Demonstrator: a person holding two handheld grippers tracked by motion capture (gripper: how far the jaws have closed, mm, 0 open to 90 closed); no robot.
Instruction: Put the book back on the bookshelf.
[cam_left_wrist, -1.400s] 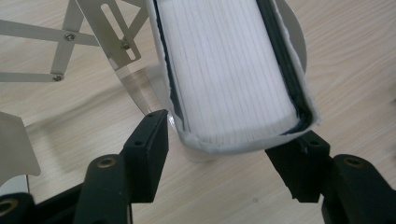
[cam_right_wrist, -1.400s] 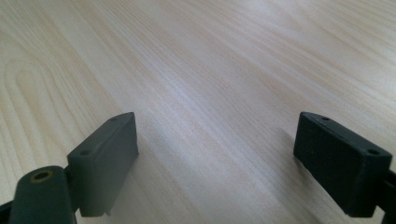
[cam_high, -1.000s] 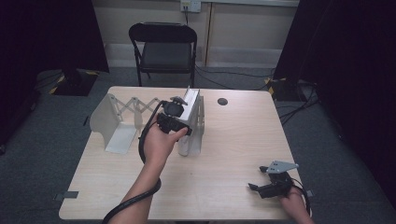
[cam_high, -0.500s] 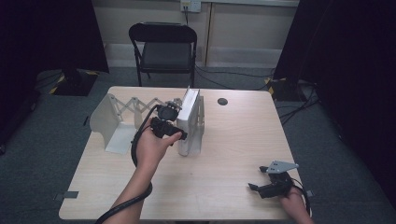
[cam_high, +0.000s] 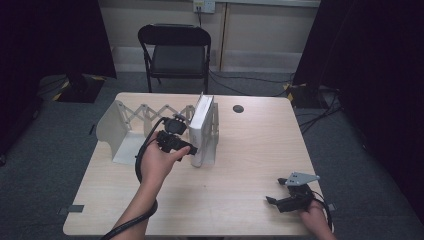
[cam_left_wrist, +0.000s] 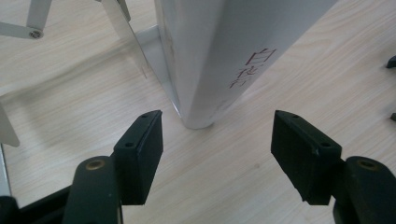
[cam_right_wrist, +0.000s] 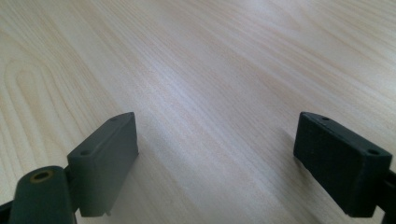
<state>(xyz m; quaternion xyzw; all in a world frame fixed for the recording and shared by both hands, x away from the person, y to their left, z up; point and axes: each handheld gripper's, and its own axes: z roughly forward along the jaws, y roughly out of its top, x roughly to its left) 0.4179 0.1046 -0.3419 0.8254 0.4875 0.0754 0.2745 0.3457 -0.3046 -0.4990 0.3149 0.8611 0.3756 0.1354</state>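
Note:
A white book (cam_high: 202, 125) stands upright on the table, held in the right end of a white expanding rack (cam_high: 120, 131). In the left gripper view its spine (cam_left_wrist: 233, 60) carries red characters, and its lower corner rests on the wood just beyond the jaws. My left gripper (cam_high: 191, 149) (cam_left_wrist: 217, 154) hovers low at the book's near end. Its jaws have just been opening and the pads touch nothing. My right gripper (cam_high: 276, 192) (cam_right_wrist: 217, 163) rests open near the table's front right corner, over bare wood.
The rack's scissor lattice (cam_high: 150, 114) stretches left to a tall end plate (cam_high: 111, 125). A small dark disc (cam_high: 238, 108) lies at the table's far side. A black folding chair (cam_high: 175, 47) stands behind the table. Cables trail from both grippers.
My left hand has slid left and toward the near edge, sinking from beside the book's upper part to its lower near corner. The right hand stayed put.

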